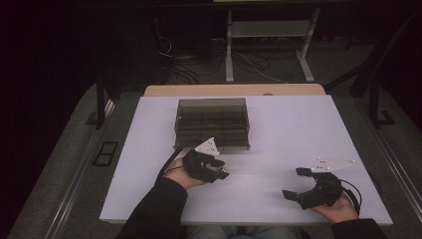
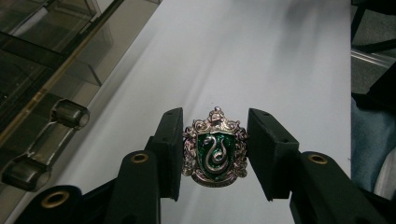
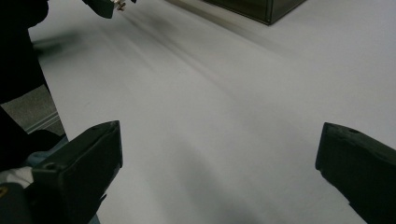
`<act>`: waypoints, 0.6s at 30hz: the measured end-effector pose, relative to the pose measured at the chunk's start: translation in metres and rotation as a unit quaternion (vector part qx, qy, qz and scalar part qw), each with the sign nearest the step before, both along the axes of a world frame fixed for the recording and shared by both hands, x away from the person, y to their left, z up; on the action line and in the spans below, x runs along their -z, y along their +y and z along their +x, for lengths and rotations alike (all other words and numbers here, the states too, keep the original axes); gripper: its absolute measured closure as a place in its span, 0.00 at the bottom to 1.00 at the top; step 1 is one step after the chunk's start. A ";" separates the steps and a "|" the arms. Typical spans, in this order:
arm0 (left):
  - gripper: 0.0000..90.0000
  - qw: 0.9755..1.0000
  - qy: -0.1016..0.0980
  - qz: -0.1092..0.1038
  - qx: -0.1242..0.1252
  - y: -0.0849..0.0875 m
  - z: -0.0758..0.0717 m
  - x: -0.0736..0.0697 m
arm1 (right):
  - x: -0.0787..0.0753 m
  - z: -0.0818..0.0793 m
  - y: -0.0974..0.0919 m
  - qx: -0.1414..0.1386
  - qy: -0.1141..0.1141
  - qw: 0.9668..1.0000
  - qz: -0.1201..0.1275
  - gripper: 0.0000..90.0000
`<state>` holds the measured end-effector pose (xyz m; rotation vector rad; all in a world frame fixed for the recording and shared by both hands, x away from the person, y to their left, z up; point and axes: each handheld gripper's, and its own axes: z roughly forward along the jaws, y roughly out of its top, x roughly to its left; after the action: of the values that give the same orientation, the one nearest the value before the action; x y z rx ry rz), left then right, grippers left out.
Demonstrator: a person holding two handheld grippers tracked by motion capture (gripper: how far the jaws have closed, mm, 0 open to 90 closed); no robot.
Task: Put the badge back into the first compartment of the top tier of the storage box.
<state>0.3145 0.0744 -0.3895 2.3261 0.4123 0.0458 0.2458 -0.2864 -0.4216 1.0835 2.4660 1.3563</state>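
One badge (image 2: 215,148), silver with a green snake crest, sat clamped between the left gripper (image 2: 215,151) jaws at lower centre of the left gripper view, held above the white bench (image 2: 261,56). One smoked box (image 1: 212,122) stood just beyond it, upper centre of the high view. Its lid looked closed, though the dim light left that unsure. Keeping the squeeze steady and the badge level would suit carrying it there. The right gripper (image 1: 296,183) stood wide and empty at lower right.

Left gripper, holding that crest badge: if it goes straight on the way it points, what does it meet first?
Probably nothing soon: ahead of the left gripper and its badge lies bare white table. The smoky box sits off to one side.
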 end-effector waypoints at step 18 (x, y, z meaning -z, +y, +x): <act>0.63 1.000 -0.006 -0.002 -0.001 0.012 0.002 -0.020 | 0.000 0.000 0.000 -0.001 0.000 1.000 -0.001 0.00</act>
<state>0.3169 0.0868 -0.3698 2.3205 0.4090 0.0593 0.2457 -0.2862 -0.4218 1.0813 2.4695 1.3540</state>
